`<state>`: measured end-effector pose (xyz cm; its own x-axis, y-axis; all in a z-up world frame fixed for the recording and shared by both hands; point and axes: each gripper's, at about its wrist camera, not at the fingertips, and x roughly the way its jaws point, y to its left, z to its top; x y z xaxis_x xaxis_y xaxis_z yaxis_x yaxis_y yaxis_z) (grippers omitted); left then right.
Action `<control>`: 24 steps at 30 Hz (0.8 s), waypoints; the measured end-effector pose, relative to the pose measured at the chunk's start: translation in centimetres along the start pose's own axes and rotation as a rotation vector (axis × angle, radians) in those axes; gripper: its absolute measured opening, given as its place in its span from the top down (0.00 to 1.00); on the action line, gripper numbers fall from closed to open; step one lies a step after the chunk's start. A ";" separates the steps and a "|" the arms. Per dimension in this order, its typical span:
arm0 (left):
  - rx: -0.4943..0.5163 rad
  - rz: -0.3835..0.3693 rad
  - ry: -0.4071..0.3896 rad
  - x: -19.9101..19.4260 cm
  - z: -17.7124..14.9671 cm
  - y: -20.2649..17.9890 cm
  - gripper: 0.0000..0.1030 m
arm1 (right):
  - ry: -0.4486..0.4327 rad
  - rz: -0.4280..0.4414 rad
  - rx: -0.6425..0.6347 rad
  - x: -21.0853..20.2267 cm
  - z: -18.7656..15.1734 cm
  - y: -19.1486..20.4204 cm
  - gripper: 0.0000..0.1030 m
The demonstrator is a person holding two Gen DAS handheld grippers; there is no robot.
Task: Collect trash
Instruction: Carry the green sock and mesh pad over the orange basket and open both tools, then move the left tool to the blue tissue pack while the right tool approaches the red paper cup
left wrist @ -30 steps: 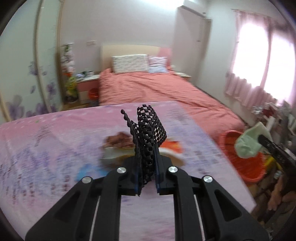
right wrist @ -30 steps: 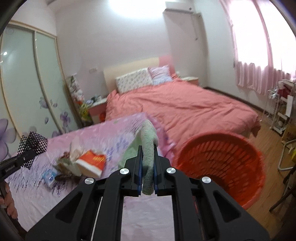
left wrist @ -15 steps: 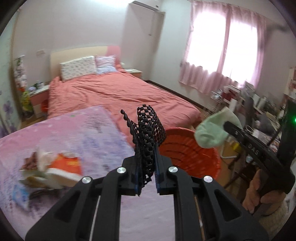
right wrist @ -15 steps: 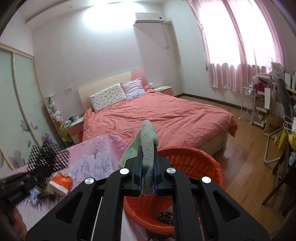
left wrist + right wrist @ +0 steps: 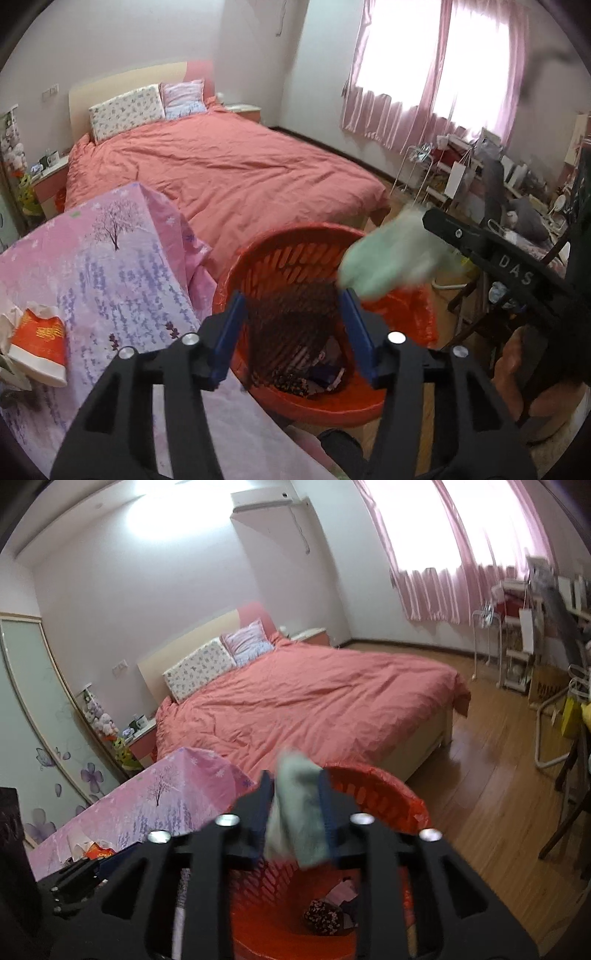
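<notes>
At the far left, more trash is seen on the surface (image 5: 122, 266), which is draped in a pink flowered cloth: a red and white wrapper (image 5: 38, 341) lies among crumpled paper near its edge, well apart from the basket.

Further right, the left hand-held gripper (image 5: 291, 325) is held over the red basket (image 5: 295, 243), its blue-padded fingers (image 5: 229, 332) spread wide apart. Between them a blurred black mesh piece (image 5: 291, 317) is seen; it is judged to be falling free into the basket, since neither pad appears to touch it, though the blur prevents certainty. Dark scraps already lie at the bottom of the basket.

Further right again, a pale green cloth (image 5: 299, 812) is seen between the fingers of the right hand-held gripper (image 5: 295, 805), above the basket's rim. The fingers stand somewhat apart and the cloth is blurred; whether it is gripped or just let go cannot be told.

The step in hand is judged to be the dropping of both pieces into the basket. If the cloth is not yet free, a wider opening is called for next. After that, both grippers would have to be carried back to the surface and the wrapper and paper taken up.
</notes>
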<state>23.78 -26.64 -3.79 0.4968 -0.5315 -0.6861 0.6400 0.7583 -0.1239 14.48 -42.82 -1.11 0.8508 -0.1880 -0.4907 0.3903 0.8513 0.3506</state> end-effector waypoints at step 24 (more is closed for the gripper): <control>-0.232 0.525 0.013 -13.9 -11.6 22.4 0.25 | 0.067 0.011 -0.231 -1.4 -5.2 9.1 0.22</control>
<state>24.37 2.13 -5.34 0.7053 -0.0576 -0.7066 0.1632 0.9831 0.0828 14.98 -32.28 -1.41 0.8265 -0.1514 -0.5421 0.2832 0.9442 0.1680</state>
